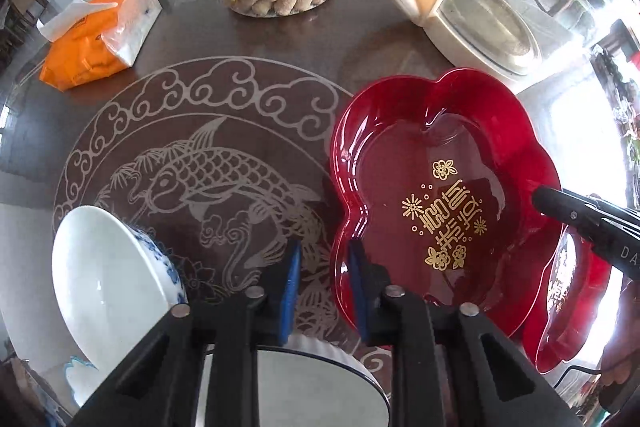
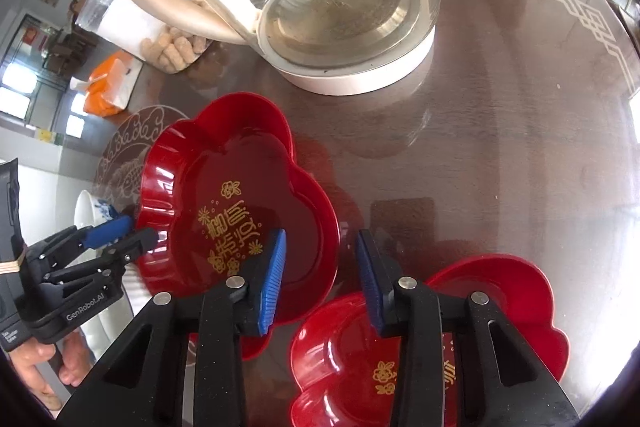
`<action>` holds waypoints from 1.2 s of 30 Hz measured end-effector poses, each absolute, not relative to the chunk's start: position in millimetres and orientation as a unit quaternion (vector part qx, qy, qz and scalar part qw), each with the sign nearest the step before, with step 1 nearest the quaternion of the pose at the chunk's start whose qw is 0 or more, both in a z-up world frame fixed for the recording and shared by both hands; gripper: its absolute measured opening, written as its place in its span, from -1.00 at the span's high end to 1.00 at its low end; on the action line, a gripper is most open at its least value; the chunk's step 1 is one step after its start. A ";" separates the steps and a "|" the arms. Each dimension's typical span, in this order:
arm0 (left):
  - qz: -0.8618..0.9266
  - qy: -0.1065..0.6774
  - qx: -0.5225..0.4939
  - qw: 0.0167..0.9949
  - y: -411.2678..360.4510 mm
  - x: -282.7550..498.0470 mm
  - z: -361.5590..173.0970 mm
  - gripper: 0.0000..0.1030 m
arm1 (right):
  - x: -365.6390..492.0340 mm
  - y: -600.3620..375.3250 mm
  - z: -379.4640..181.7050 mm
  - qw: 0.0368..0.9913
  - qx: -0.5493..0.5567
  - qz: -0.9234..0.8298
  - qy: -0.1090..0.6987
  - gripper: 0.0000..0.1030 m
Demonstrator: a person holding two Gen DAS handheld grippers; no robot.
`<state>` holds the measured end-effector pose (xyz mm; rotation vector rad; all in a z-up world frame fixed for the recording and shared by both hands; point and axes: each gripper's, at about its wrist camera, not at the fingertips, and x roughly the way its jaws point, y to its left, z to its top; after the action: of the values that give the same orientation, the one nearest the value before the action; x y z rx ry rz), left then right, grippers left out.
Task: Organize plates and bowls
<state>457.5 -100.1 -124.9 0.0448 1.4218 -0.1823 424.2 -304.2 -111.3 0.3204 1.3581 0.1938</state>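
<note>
Daylight floods in from windows beyond the table [image 2: 500, 115], bright enough that the far right of the left wrist view burns out to white. The polished tabletop throws back a soft sheen ahead of the right gripper [image 2: 322, 275], and the glass kettle [image 2: 320, 7] sparkles with streaky reflections. The red plate [image 1: 440, 195] just right of the left gripper [image 1: 324, 283] carries glossy highlights along its rim. Both views bow strongly at the edges, fading into dark, blurred corners; the centre stays sharp.

"GenRobot.AI" on left gripper [image 2: 116, 233]; "DA" on right gripper [image 1: 538, 197]
</note>
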 end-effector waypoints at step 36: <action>-0.223 0.546 0.031 0.807 -111.5 203.4 -42.0 0.88 | 142.4 -331.9 -31.6 0.809 0.202 0.073 0.548 0.78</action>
<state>203.4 -111.5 -42.0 0.0656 1.1681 -0.4763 142.4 -331.9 -31.6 0.4321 1.1710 0.1566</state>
